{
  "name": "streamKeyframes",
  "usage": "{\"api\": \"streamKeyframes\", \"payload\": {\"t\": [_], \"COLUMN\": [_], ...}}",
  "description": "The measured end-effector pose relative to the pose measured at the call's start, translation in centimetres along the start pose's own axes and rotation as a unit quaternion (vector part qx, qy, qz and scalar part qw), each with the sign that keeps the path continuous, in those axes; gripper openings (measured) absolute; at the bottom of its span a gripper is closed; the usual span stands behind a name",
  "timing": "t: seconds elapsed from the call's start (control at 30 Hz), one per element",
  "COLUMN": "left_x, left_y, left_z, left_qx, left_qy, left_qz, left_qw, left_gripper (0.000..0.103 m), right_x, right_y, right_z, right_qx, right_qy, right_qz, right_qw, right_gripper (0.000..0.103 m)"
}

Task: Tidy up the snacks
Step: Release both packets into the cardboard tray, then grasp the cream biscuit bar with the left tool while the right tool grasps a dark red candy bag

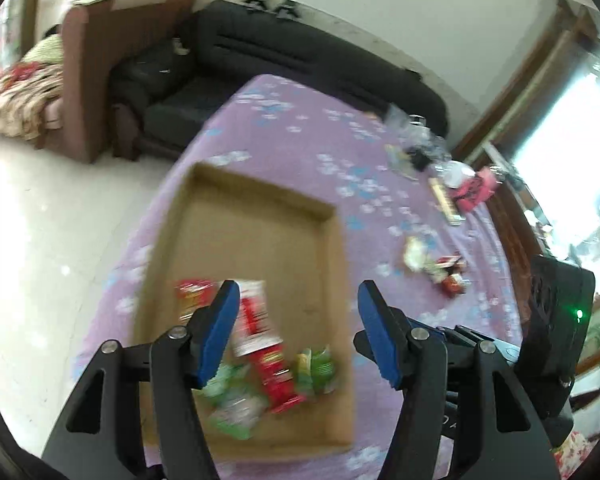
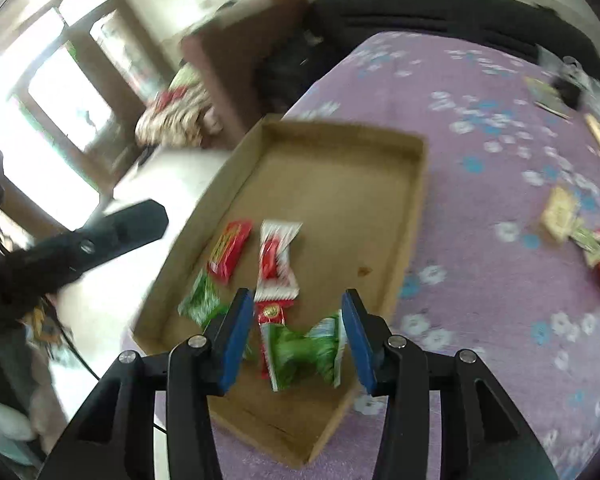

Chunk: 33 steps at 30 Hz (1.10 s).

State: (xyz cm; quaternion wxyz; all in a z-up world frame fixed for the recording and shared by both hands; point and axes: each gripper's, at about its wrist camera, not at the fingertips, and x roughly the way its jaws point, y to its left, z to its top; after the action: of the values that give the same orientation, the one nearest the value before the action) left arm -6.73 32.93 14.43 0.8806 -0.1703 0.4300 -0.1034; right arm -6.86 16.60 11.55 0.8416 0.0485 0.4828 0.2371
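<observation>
A shallow cardboard tray point(image 1: 260, 204) point(image 2: 380, 136) lies on the purple flowered tablecloth. Several snack packets lie in its near end: a white-and-red packet point(image 1: 254, 316) point(image 2: 276, 256), red packets point(image 1: 276, 376) point(image 2: 230, 250) and green packets point(image 1: 318, 366) point(image 2: 300, 352). My left gripper point(image 1: 296, 292) is open and empty above the tray's near end. My right gripper point(image 2: 296, 300) is open and empty above the green packet. A small pile of loose snacks point(image 1: 440, 264) point(image 2: 576, 224) lies on the cloth to the right of the tray.
The table point(image 1: 300, 128) point(image 2: 500, 128) carries clutter at its far right: plastic bags, a glass point(image 1: 416, 124) and a pink item point(image 1: 474, 188). A dark sofa point(image 1: 300, 56) stands behind the table, a brown armchair point(image 1: 88, 80) at left. The other gripper's body point(image 1: 556, 340) point(image 2: 100, 236) shows beside each view.
</observation>
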Motion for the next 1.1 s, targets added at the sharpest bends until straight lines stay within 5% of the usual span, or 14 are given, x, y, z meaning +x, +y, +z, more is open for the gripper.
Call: {"api": "streamKeyframes", "payload": {"t": [0.23,0.33,0.43,0.6,0.73,0.9,0.97,1.03,1.1], "left_x": [5.7,7.7,9.7,13.7,16.6,21.3,23.1,25.0,26.8], "left_y": [-7.2,-9.4,-10.7,-12.2,-14.0,-16.8,-18.0,-18.9,-19.1], "left_z": [-0.1,-1.1,-1.7,-1.6,-0.4,1.3,1.7,1.7,1.8], "left_qx": [0.038,0.066,0.079,0.087,0.104,0.144,0.163,0.184,0.189], "left_qy": [0.064,0.080,0.093,0.113,0.112,0.118,0.123,0.127,0.136], "left_qz": [-0.065,-0.059,-0.050,-0.023,-0.010,0.002,0.005,0.014,0.017], "left_qw": [0.9951,0.9929,0.9912,0.9896,0.9882,0.9824,0.9790,0.9746,0.9723], "left_gripper": [0.063,0.063,0.063,0.062,0.062,0.062,0.062,0.062,0.062], "right_x": [-4.3,-6.2,-7.1,-5.8,-3.3,-1.3,-0.6,-0.2,-0.5], "right_y": [-9.7,-16.2,-22.3,-28.6,-30.9,-31.0,-31.2,-31.6,-31.4], "right_z": [-1.6,-3.1,-3.2,-1.8,0.0,1.0,0.6,0.5,-0.2], "right_qx": [0.079,0.121,0.192,0.301,0.319,0.288,0.279,0.271,0.257], "right_qy": [-0.011,-0.014,-0.020,-0.039,-0.032,-0.011,-0.001,0.009,0.014], "right_qz": [-0.098,-0.142,-0.134,-0.048,-0.058,-0.098,-0.094,-0.073,-0.073], "right_qw": [0.992,0.982,0.972,0.952,0.946,0.953,0.956,0.960,0.963], "right_gripper": [0.047,0.047,0.047,0.049,0.049,0.050,0.038,0.013,0.008]}}
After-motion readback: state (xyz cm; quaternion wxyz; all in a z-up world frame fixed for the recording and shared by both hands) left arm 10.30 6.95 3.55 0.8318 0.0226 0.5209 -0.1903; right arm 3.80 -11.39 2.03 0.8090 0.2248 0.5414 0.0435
